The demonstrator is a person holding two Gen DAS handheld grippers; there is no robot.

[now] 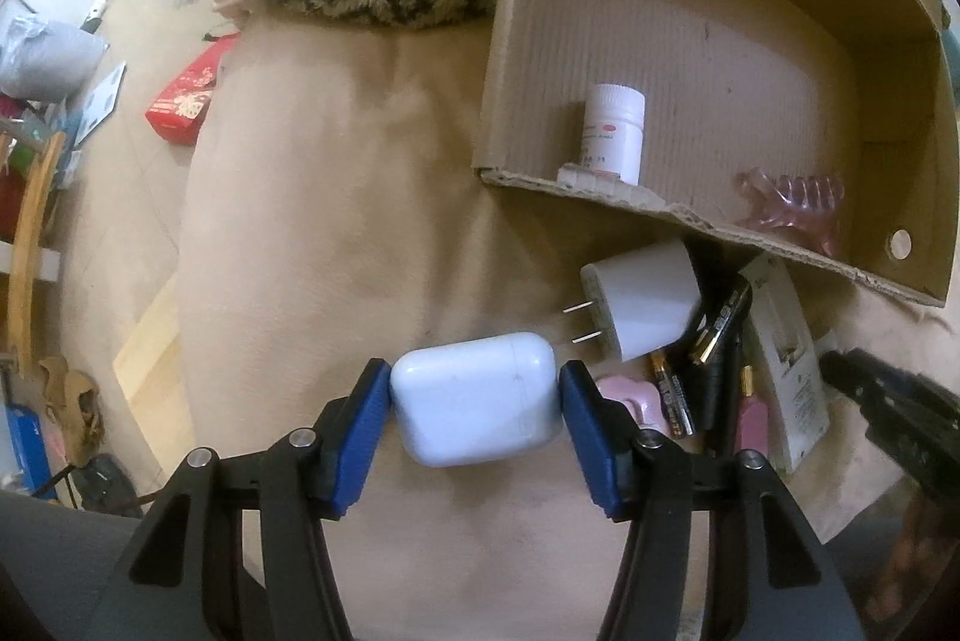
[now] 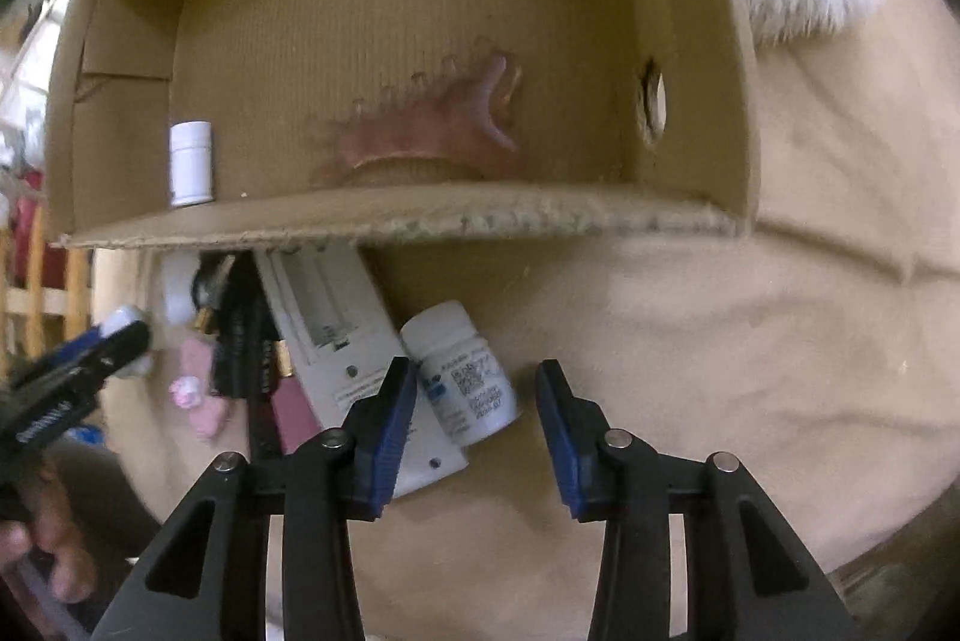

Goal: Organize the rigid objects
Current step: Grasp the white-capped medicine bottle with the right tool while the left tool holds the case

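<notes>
Cardboard box (image 1: 780,41) holds upright white bottle (image 1: 613,131), pink hair claw (image 1: 798,212)

left gripper (image 1: 474,401) jaws clamped, right gripper (image 2: 477,419) jaws apart

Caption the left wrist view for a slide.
Left gripper clamps a white earbud case on the beige cloth, beside a clutter pile and a cardboard box.

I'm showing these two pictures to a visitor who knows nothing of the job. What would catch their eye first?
Probably the white earbud case, pinched between the blue pads of the left gripper over the beige cloth. Next, the cardboard box behind it, holding an upright white bottle and a pink hair claw. In the right wrist view, the right gripper straddles a lying white pill bottle without gripping it.
</notes>
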